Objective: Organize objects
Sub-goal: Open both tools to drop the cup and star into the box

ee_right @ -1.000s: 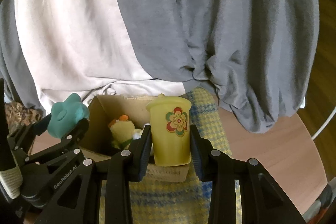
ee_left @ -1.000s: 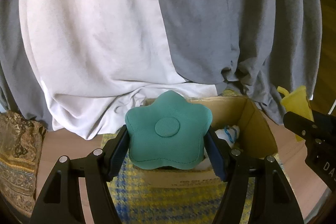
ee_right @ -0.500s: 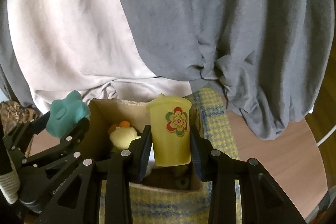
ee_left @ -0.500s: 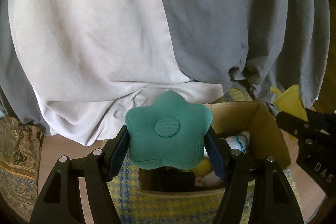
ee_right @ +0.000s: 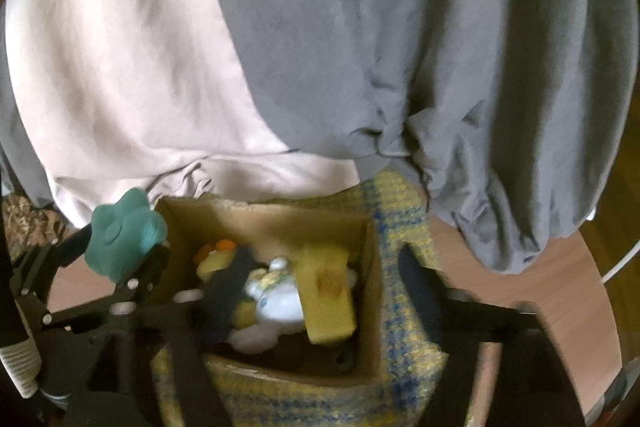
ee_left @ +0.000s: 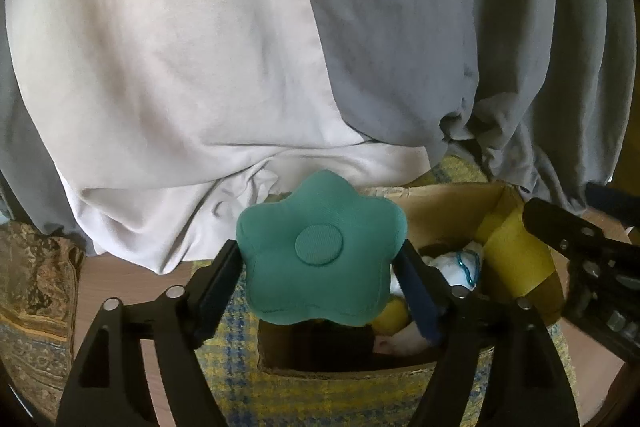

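Note:
My left gripper (ee_left: 320, 259) is shut on a teal flower-shaped cushion (ee_left: 320, 255) and holds it above the left edge of an open cardboard box (ee_left: 440, 211). The cushion also shows in the right wrist view (ee_right: 124, 235). My right gripper (ee_right: 324, 275) is open, its jaws spread wide over the box (ee_right: 372, 267). The yellow cup with the flower print (ee_right: 326, 291) lies tilted inside the box, free of the fingers; it shows in the left wrist view (ee_left: 512, 259) too. Soft toys, among them a white one (ee_right: 276, 303) and a yellow duck (ee_right: 216, 259), fill the box.
The box stands on a yellow and blue checked cloth (ee_right: 404, 227) on a round wooden table (ee_right: 540, 291). Grey and white drapes (ee_left: 280, 47) hang close behind. A patterned brown fabric (ee_left: 32, 287) lies at the left.
My right gripper has opened and let go of the yellow cup, which has dropped into the box. Both grippers moved forward over the box; the left still holds the cushion.

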A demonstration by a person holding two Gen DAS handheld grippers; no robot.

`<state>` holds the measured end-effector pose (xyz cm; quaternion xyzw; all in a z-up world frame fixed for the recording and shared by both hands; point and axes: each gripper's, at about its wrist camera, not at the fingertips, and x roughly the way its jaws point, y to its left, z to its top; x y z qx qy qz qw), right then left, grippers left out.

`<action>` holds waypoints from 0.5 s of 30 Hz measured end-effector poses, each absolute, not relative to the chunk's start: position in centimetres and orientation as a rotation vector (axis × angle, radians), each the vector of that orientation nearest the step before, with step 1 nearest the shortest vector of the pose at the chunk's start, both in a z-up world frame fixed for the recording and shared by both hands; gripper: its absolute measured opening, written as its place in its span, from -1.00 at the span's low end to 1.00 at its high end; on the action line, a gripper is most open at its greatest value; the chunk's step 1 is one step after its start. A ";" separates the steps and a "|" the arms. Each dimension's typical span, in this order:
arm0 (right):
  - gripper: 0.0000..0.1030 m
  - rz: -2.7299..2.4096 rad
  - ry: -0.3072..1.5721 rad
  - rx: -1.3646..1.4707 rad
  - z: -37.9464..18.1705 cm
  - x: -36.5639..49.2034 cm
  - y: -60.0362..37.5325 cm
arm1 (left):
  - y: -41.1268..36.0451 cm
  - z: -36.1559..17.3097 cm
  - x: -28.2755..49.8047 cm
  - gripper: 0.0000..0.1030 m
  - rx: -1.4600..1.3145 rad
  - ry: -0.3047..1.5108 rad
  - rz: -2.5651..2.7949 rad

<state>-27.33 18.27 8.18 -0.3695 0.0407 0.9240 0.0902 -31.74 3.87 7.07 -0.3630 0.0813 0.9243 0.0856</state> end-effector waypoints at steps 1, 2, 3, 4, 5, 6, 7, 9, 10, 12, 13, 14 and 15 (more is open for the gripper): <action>0.69 2.750 0.119 -1.085 8.3 -27.2 18.3 | 3.9 7.0 -31.7 0.53 -1.086 0.246 2.758; 0.69 2.750 0.117 -1.083 8.5 -27.1 18.4 | 3.9 7.0 -31.6 0.57 -1.085 0.249 2.761; 0.71 2.744 0.118 -1.088 8.5 -27.1 18.4 | 3.9 7.0 -31.5 0.73 -1.084 0.253 2.766; 0.75 2.737 0.122 -1.092 8.5 -27.0 18.5 | 3.8 6.9 -31.4 0.83 -1.084 0.256 2.773; 0.78 2.733 0.127 -1.093 8.5 -27.0 18.6 | 3.7 6.9 -31.3 0.93 -1.081 0.257 2.781; 0.81 2.731 0.131 -1.090 8.5 -26.9 18.7 | 3.7 7.0 -31.2 0.94 -1.071 0.255 2.786; 0.83 2.729 0.135 -1.089 8.6 -26.8 18.8 | 3.7 7.0 -31.1 0.94 -1.071 0.257 2.786; 0.83 2.725 0.140 -1.093 8.5 -26.6 18.8 | 3.7 7.0 -30.9 0.94 -1.073 0.265 2.786; 0.83 2.722 0.139 -1.097 8.5 -26.5 18.8 | 3.7 7.0 -30.8 0.94 -1.070 0.268 2.788; 0.83 2.721 0.133 -1.100 8.5 -26.3 18.6 | 3.8 7.1 -30.6 0.95 -1.065 0.272 2.794; 0.83 2.721 0.130 -1.100 8.6 -26.2 18.6 | 3.7 7.1 -30.5 0.95 -1.063 0.271 2.796; 0.83 2.722 0.127 -1.099 8.6 -26.2 18.5 | 3.7 7.2 -30.4 0.95 -1.061 0.270 2.799; 0.83 2.722 0.124 -1.097 8.6 -26.0 18.5 | 3.6 7.2 -30.3 0.96 -1.060 0.268 2.802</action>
